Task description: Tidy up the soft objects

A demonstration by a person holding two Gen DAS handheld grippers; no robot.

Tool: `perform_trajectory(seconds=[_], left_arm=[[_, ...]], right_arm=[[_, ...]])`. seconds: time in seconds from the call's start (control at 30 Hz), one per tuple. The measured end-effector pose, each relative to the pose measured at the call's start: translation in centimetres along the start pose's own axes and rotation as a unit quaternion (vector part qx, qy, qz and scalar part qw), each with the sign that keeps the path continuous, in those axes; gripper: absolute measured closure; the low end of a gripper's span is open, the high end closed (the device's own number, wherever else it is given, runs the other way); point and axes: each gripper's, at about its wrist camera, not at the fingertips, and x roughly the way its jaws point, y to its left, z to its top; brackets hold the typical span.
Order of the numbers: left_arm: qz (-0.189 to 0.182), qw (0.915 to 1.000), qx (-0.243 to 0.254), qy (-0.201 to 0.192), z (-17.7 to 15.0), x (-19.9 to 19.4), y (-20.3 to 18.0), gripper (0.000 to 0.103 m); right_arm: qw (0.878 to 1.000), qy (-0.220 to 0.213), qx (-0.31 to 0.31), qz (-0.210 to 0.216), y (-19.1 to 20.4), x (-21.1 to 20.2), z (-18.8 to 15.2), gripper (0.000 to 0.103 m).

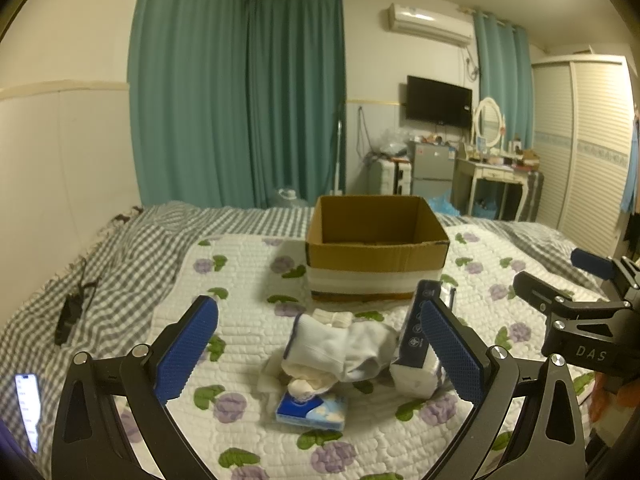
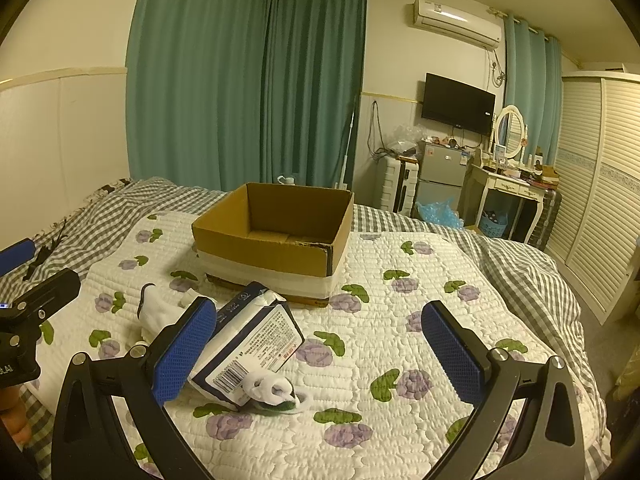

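Teal curtains and a cluttered far wall frame a bed [image 1: 120, 248] covered by a white quilt printed with purple flowers.

From the left wrist view, the left hand-held gripper [image 1: 318, 354] hovers low over the quilt with its blue-padded fingers spread wide and nothing between them. Right ahead of it lies a heap of white socks [image 1: 344, 348], resting partly on a small blue tissue packet [image 1: 312, 408]. Touching the heap's right side is a larger blue-and-white tissue pack [image 1: 416, 344], tilted on its edge. Behind them stands an open cardboard box [image 1: 376, 256]; its floor is mostly hidden here, so it may be empty.

From the right wrist view, the right hand-held gripper [image 2: 318, 354] is likewise spread apart and holds nothing. The tissue pack [image 2: 256, 340] leans just inside its left finger, with a small white bundle, possibly a rolled sock [image 2: 272, 390], at the pack's near corner. The box [image 2: 276, 236] sits beyond, its visible floor bare.

To grasp well, I would judge the left one should drop over the thickest part of the sock heap and pinch deep, so loose cloth does not slip out or drag the packet along.
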Motion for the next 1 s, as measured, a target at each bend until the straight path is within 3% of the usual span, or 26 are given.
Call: perform_trajectory(seconds=[1.0], left_arm=[[0.000,1.0000,0.001,0.002,-0.17,0.11,-0.34,0.000]], right_arm=[[1.000,0.010,0.001,0.003,-0.17,0.41,-0.11,0.000]])
